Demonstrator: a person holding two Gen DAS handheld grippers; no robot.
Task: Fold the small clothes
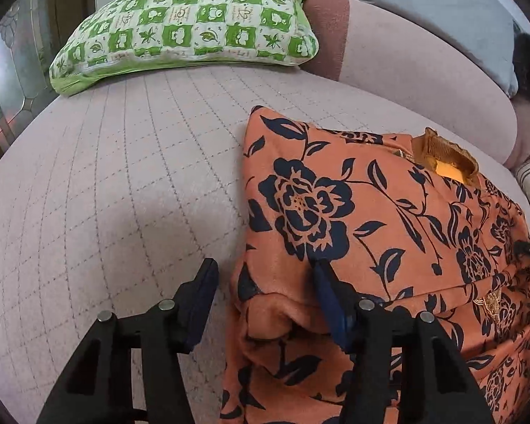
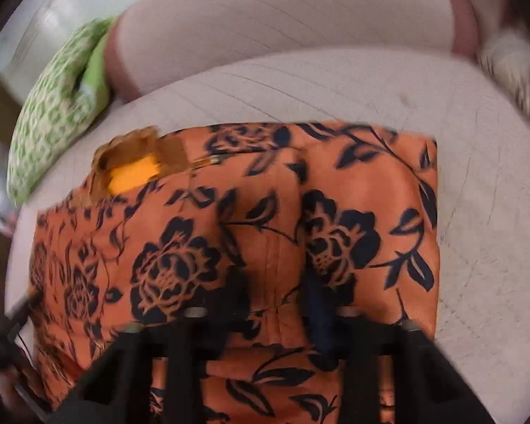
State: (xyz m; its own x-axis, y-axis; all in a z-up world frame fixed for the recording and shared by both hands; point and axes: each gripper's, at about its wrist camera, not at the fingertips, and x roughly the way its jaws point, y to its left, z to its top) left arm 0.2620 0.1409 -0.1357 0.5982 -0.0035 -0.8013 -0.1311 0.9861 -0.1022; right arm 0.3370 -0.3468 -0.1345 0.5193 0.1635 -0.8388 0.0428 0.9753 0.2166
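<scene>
Garment: orange floral top (image 1: 388, 233), partly folded, flat on the quilted bed (image 1: 123, 176), collar toward the green checked pillow (image 1: 187, 24).
Left claw (image 1: 265, 300): jaws apart, straddling the top's near-left edge; nothing pinched yet.
Right claw (image 2: 275, 304): blurred; reads as closed on a ridge of the top's fabric (grip depth unclear).
Risk: a shallow, single-layer pinch would likely drag the fold askew.
</scene>
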